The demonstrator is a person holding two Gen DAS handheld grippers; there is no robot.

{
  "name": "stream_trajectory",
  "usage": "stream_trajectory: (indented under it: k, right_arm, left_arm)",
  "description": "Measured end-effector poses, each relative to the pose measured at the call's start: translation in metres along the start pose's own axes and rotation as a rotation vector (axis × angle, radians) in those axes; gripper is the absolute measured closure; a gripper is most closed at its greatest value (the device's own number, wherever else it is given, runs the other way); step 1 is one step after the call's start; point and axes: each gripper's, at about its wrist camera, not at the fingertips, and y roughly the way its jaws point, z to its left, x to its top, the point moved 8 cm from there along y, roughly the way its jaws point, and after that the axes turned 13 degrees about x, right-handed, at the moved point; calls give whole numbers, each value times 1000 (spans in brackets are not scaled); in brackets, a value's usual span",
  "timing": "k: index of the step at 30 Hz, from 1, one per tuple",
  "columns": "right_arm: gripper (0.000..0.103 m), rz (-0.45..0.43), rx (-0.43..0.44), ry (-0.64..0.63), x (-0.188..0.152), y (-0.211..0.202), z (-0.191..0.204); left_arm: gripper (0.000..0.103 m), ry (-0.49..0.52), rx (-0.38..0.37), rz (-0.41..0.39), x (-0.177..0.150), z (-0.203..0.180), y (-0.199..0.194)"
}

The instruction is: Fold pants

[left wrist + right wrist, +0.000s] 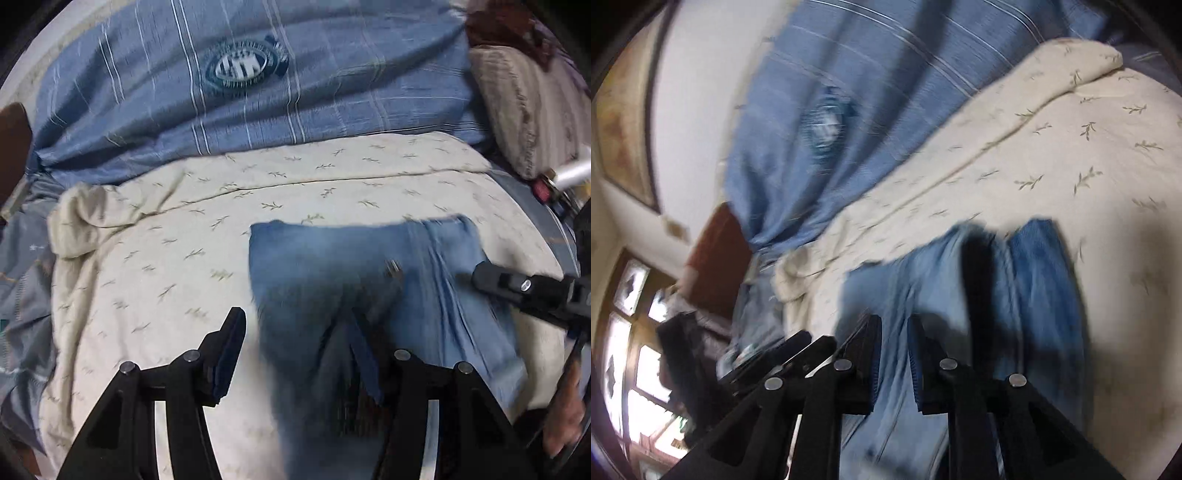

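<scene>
Blue denim pants [354,295] lie on a cream leaf-print sheet [155,266], the far end a straight edge, the near end draped up toward the camera. My left gripper [306,350] is open; its left finger [225,354] is clear, and cloth hides the right fingertip. My right gripper [517,288] reaches in from the right over the pants' right edge. In the blurred right wrist view the right gripper [894,354] has its pads close together with light denim [897,406] running between them; the pants [1041,288] spread beyond.
A blue striped blanket with a round emblem [243,66] lies across the far bed. A beige striped pillow [528,110] sits at the far right. The sheet is bunched at the left [77,221]. A window [631,350] and a white wall [694,92] show in the right wrist view.
</scene>
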Motion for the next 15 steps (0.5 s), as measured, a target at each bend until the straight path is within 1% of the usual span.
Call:
stream_trajectory:
  k: [2, 4, 6, 8, 9, 10, 11, 12, 15]
  right_arm:
    - [86, 7, 15, -46, -15, -7, 13]
    - [86, 27, -9, -67, -30, -7, 16]
    - [86, 65, -45, -60, -49, -5, 11]
    - [88, 90, -147, -50, -61, -3, -5]
    - [88, 105, -171, -33, -66, -2, -12]
    - [88, 119, -177, -12, -70, 0, -19]
    - [88, 118, -166, 7, -71, 0, -24]
    - [90, 119, -162, 13, -71, -1, -26]
    - [92, 116, -172, -2, -71, 0, -32]
  left_arm:
    - [45, 16, -24, -14, -13, -2, -13]
    - [45, 39, -44, -15, -28, -12, -24]
    - [45, 60, -48, -19, -38, -22, -28]
    - [45, 107, -33, 12, -49, -34, -20]
    - [45, 123, -21, 34, -55, -38, -15]
    - [45, 130, -18, 58, -61, -44, -7]
    - [45, 127, -15, 59, -65, -45, -4]
    - [44, 130, -5, 51, -67, -47, -1]
    - [44, 123, 6, 44, -66, -48, 0]
